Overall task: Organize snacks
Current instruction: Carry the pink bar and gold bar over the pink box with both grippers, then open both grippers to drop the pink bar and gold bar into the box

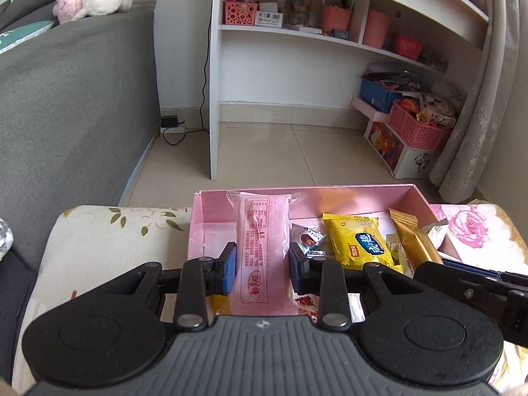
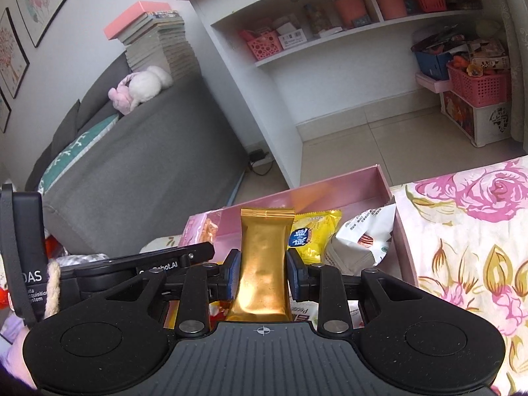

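The pink snack packet stands pinched between the pads of the left tool, held over the near edge of the pink box. The gold snack bar is likewise clamped in the right tool above the same box. Both snacks appear mid-transfer; the next move likely calls for lowering each into free space and releasing. Inside the box lie a yellow packet, a small silver candy and a white wrapper. The box rests on a floral cloth.

Soft daylight, sharp focus, fisheye-bent dark corners.
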